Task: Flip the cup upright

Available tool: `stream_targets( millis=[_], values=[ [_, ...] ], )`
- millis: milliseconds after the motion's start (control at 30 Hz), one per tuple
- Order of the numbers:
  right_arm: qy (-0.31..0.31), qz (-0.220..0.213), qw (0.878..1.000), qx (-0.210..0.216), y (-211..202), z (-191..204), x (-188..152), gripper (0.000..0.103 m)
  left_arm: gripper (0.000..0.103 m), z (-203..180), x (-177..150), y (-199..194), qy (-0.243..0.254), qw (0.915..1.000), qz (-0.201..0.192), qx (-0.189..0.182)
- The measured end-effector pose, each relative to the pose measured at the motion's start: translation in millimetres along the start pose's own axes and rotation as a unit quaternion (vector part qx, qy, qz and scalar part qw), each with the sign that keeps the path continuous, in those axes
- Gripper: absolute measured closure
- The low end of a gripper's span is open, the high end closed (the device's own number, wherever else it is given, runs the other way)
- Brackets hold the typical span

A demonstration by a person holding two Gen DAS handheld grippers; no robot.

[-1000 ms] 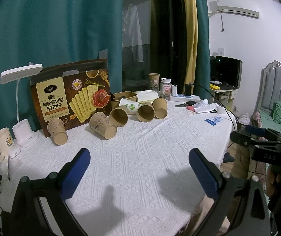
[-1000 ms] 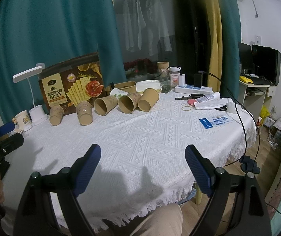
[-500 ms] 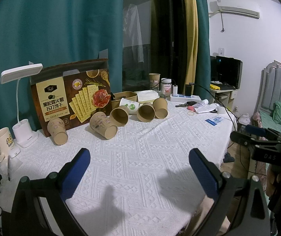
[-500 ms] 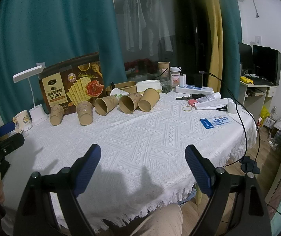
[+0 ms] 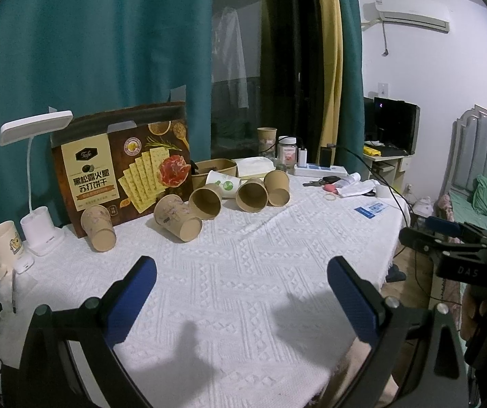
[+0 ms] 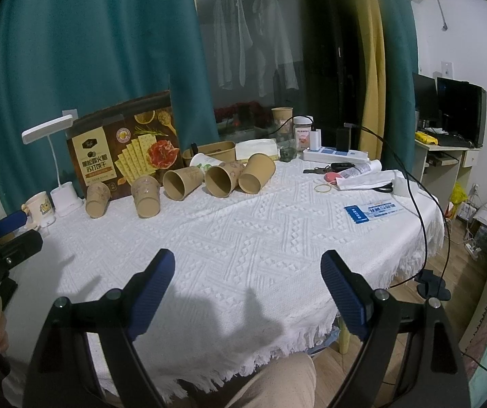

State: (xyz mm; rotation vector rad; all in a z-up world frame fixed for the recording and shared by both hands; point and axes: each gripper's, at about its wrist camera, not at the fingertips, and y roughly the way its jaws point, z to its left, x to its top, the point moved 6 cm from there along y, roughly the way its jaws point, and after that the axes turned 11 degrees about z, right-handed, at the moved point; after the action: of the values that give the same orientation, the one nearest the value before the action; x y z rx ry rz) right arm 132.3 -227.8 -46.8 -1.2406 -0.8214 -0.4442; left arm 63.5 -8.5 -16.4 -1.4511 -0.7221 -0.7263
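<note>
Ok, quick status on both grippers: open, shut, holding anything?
Left gripper: open, fingers wide apart, holding nothing.
Right gripper: open, fingers wide apart, holding nothing.

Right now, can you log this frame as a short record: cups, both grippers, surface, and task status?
cups: five brown paper cups lying on their sides in a row, one white paper cup tipped behind them
left gripper: open, empty, above the cloth
right gripper: open, empty, above the cloth
surface: white textured tablecloth
backdrop: brown cracker box standing behind the cups
status: no cup gripped or flipped upright yet
</note>
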Motion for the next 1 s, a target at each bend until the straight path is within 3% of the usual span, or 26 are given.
stream_targets(
  millis=[667, 833, 1000],
  values=[
    [0.009, 0.006, 1.000, 0.006, 11.1, -7.8, 3.1, 0.017, 0.003, -0.3, 2.8, 5.6, 0.006, 0.9999, 0.007, 0.005],
    [0.021, 0.019, 1.000, 0.003, 34.0, -26.2, 7.0, 0.017, 0.003, -5.8, 15.8, 30.2, 0.005, 0.9997, 0.024, -0.008],
    [0.035, 0.034, 0.999, 0.000, 65.5, -57.2, 13.0, 0.017, 0.003, -23.3, 34.8, 71.7, 0.044, 0.9975, 0.055, -0.005]
  ],
)
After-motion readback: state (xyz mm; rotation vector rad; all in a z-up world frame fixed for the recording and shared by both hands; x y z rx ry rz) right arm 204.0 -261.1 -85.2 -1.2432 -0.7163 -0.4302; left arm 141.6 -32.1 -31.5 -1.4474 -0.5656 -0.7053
